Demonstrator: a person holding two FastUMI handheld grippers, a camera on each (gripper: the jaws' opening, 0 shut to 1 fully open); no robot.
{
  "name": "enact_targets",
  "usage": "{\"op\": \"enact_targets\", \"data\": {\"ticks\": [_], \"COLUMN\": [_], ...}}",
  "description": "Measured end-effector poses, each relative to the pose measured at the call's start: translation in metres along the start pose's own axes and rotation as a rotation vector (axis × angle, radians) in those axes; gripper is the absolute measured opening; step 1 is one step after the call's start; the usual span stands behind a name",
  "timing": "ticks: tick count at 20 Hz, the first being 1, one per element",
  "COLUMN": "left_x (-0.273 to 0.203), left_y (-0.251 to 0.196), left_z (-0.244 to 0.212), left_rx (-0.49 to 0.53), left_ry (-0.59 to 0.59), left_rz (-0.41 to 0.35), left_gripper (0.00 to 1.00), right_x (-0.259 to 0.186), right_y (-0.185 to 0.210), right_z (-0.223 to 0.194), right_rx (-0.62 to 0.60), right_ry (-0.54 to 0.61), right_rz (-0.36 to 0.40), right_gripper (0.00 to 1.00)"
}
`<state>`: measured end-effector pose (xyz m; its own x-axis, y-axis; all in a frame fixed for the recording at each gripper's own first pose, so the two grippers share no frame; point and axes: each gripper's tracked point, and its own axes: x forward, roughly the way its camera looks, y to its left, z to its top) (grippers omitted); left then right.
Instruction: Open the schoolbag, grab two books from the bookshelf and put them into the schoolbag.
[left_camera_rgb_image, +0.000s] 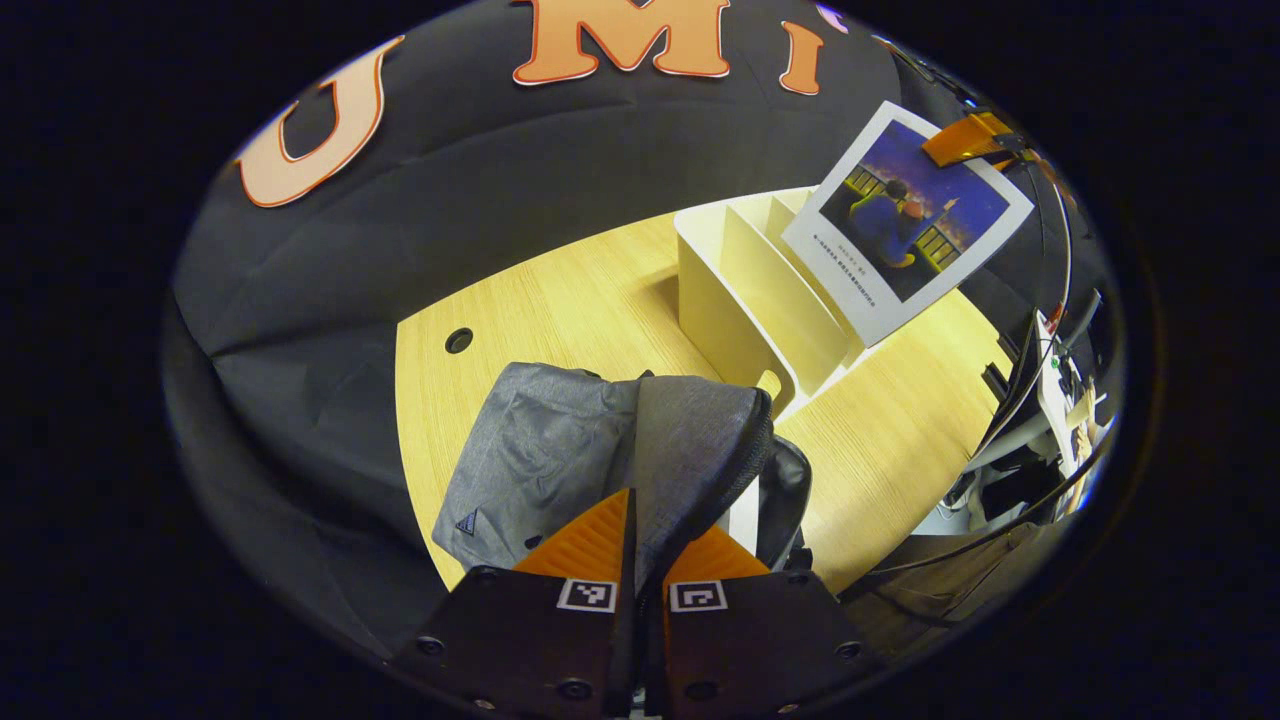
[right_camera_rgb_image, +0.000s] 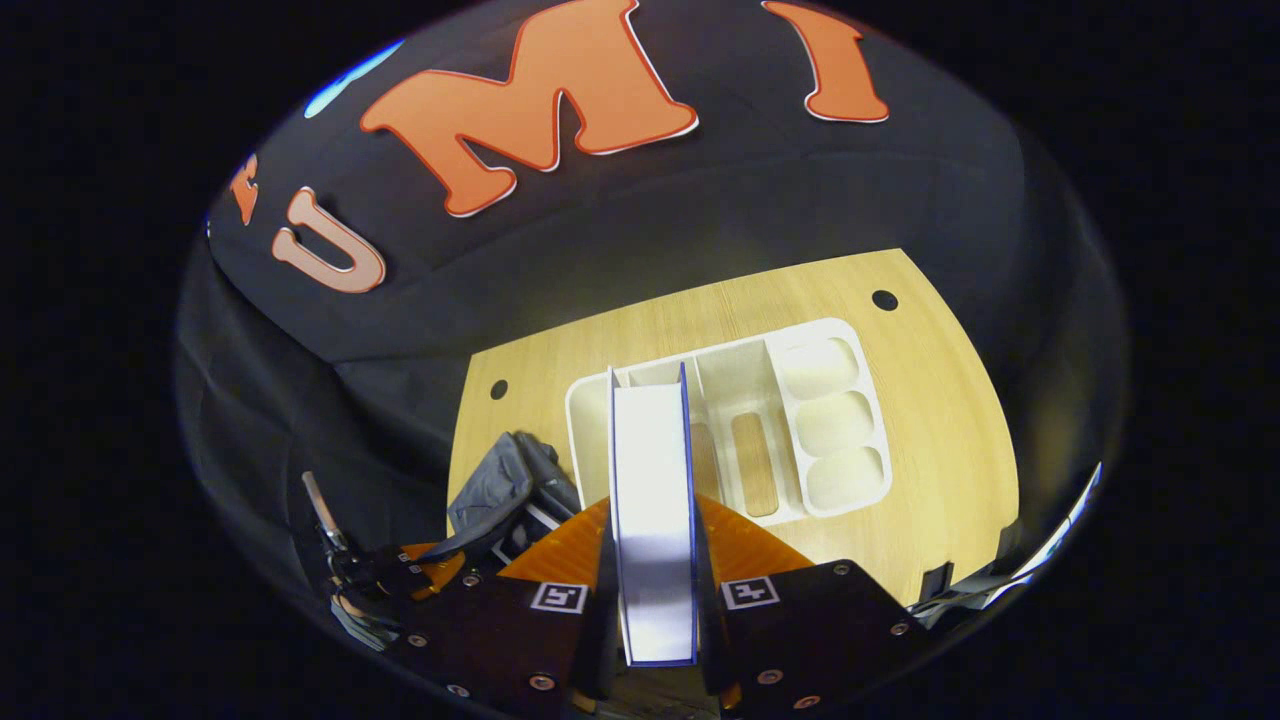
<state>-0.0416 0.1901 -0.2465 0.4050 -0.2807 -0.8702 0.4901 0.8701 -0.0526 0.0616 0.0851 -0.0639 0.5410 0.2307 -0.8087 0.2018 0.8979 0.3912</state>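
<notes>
My left tongs (left_camera_rgb_image: 640, 540) are pinching the grey flap of the bag (left_camera_rgb_image: 560, 450), holding its mouth up at the near edge of the surface (left_camera_rgb_image: 560, 300). My right tongs (right_camera_rgb_image: 650, 560) are clamped on a book (right_camera_rgb_image: 652, 500), both fingers pressing its covers, and I hold it lifted above the white shelf (right_camera_rgb_image: 830, 420), page edge toward my camera. From the left gripper view the same book (left_camera_rgb_image: 905, 220) hangs high over the shelf (left_camera_rgb_image: 745, 290), held by the right tongs (left_camera_rgb_image: 970, 140) at its top corner, well apart from the bag. The shelf slots I can see look empty, and something white shows inside the bag's mouth, possibly the first book, though I cannot be sure. The risk, I think, is in the carry: the grip is near one end, so the book could swing or slip if I move fast. The mouth of the bag looks narrow and only one side is held, so a corner could catch on the zip edge or push the flap shut. If my left pinch slips, the flap would drop and close the opening.
</notes>
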Motion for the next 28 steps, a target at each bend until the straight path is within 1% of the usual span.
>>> {"op": "enact_targets", "data": {"ticks": [2, 5, 9, 15, 21, 25, 28], "left_x": [-0.001, -0.006, -0.013, -0.026, -0.036, -0.037, -0.039], "left_y": [0.002, 0.01, 0.021, 0.036, 0.046, 0.042, 0.037], "left_z": [0.001, 0.002, 0.007, 0.013, 0.026, 0.032, 0.035], "left_rx": [-0.004, -0.003, -0.003, -0.006, -0.018, -0.014, -0.007], "left_ry": [-0.006, -0.013, -0.023, -0.035, -0.043, -0.049, -0.053], "left_rz": [-0.012, -0.026, -0.036, -0.045, -0.054, -0.058, -0.058], "left_gripper": [0.05, 0.05, 0.05, 0.05, 0.05, 0.05, 0.05], "right_x": [-0.01, -0.024, -0.021, 0.0, 0.025, 0.05, 0.079], "right_y": [0.01, 0.034, 0.064, 0.085, 0.103, 0.121, 0.128], "right_z": [-0.008, -0.027, -0.06, -0.106, -0.143, -0.16, -0.174], "right_rx": [0.017, 0.055, 0.105, 0.171, 0.25, 0.319, 0.369], "right_ry": [-0.022, -0.042, -0.034, -0.006, 0.0, -0.002, 0.005], "right_rz": [0.024, 0.096, 0.179, 0.228, 0.287, 0.347, 0.367], "right_gripper": [0.34, 0.34, 0.34, 0.34, 0.34, 0.34, 0.34]}}
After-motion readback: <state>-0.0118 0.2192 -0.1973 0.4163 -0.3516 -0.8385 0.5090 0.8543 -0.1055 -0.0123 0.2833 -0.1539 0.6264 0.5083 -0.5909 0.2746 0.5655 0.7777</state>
